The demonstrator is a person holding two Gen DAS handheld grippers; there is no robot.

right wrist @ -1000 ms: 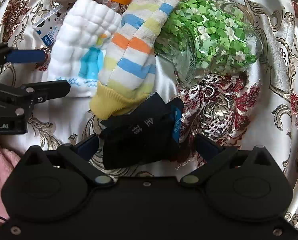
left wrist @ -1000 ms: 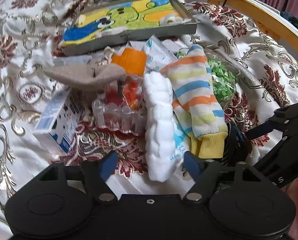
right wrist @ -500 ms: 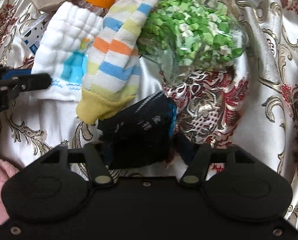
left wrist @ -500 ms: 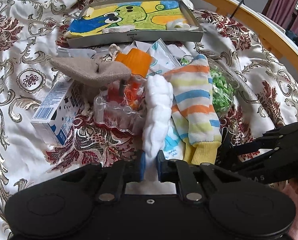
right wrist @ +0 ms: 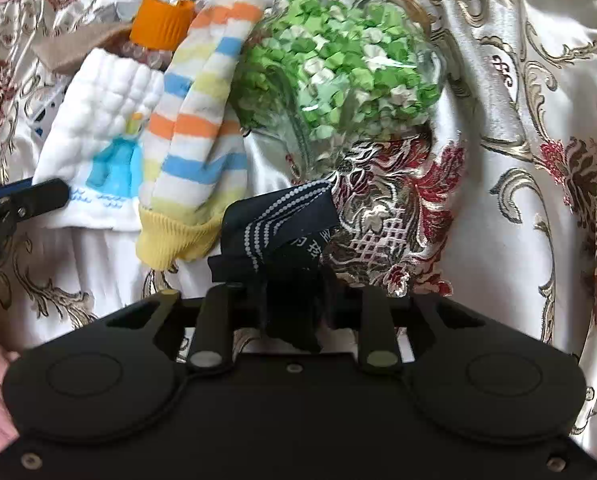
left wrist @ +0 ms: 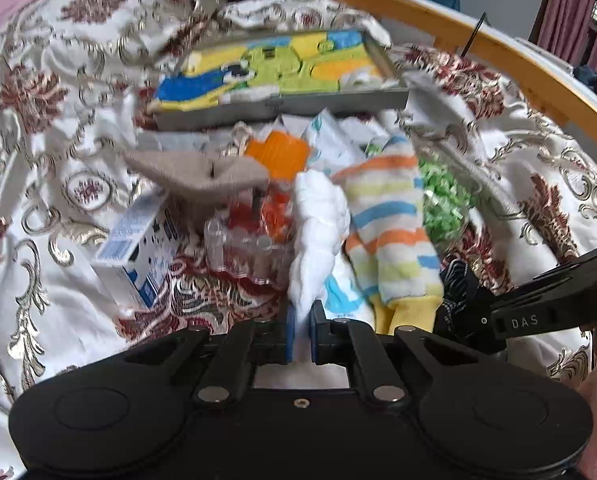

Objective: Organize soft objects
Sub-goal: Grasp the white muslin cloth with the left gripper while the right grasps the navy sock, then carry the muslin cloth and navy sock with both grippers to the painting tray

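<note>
Satin bedding (left wrist: 50, 128) patterned in gold and dark red covers the bed, with a curved wooden rail (left wrist: 498, 56) at its far edge. The left tool (left wrist: 300, 330) is clamped on the near edge of a white quilted cloth (left wrist: 318, 224), the blue pads pressed close with the fabric pinched between them. Just right of that cloth lies a striped sock (left wrist: 390, 232) with a yellow cuff, its cuff end nearest the tool. Left of the cloth sit a clear plastic bottle with an orange cap (left wrist: 276, 154), a beige cloth (left wrist: 202, 174) draped over it, and a blue-and-white carton (left wrist: 138, 256). Farther ahead rests a shallow tray with a cartoon picture (left wrist: 274, 70).

The right tool (right wrist: 292, 304) is closed on a bunched dark navy sock (right wrist: 282, 224) with dotted white lines, the fabric hiding the fingertips. Ahead of it and a little right lies a clear bag of green paper stars (right wrist: 338, 68). The striped sock (right wrist: 202, 128) lies ahead to its left, cuff touching the navy sock.
</note>
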